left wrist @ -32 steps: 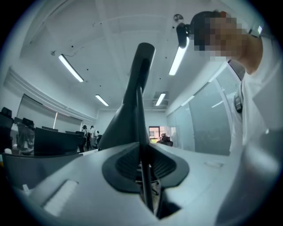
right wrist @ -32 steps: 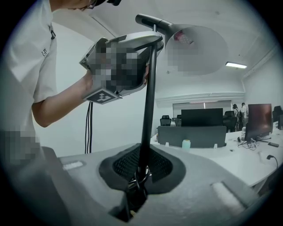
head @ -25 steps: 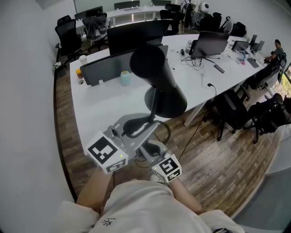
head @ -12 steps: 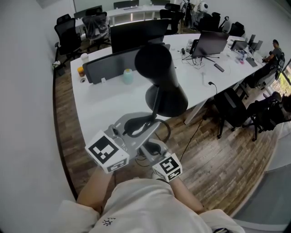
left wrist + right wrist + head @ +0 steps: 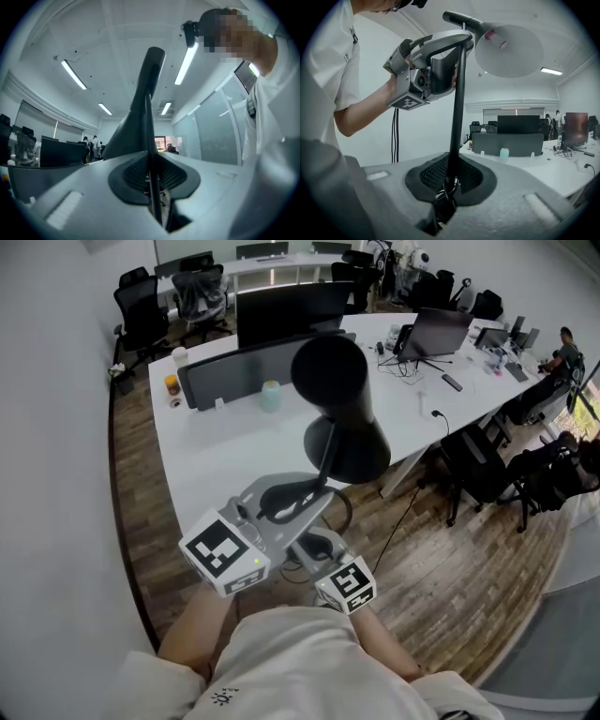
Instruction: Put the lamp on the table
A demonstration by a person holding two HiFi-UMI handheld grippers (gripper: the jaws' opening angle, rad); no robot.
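A black lamp [image 5: 335,395] with a cone shade and a thin pole [image 5: 324,457] is held in the air at the near edge of the white table [image 5: 211,457]. My left gripper [image 5: 292,495] is shut on the pole just under the shade; in the left gripper view the pole [image 5: 150,140] runs up between the pads of that gripper [image 5: 153,187]. My right gripper [image 5: 315,542] is shut on the pole lower down. In the right gripper view the pole [image 5: 457,108] rises from the right gripper [image 5: 449,180] to the left gripper [image 5: 440,61] and the shade [image 5: 508,49]. The lamp's base is hidden.
On the table stand a dark divider panel [image 5: 253,371], a teal cup [image 5: 271,395], an orange jar [image 5: 172,385] and monitors [image 5: 436,332]. Office chairs [image 5: 487,470] and a cable [image 5: 408,493] are at the right, a white wall [image 5: 56,474] at the left. A person [image 5: 568,345] sits far right.
Both grippers have carried the lamp a little closer to the table. The grips on the pole look the same.
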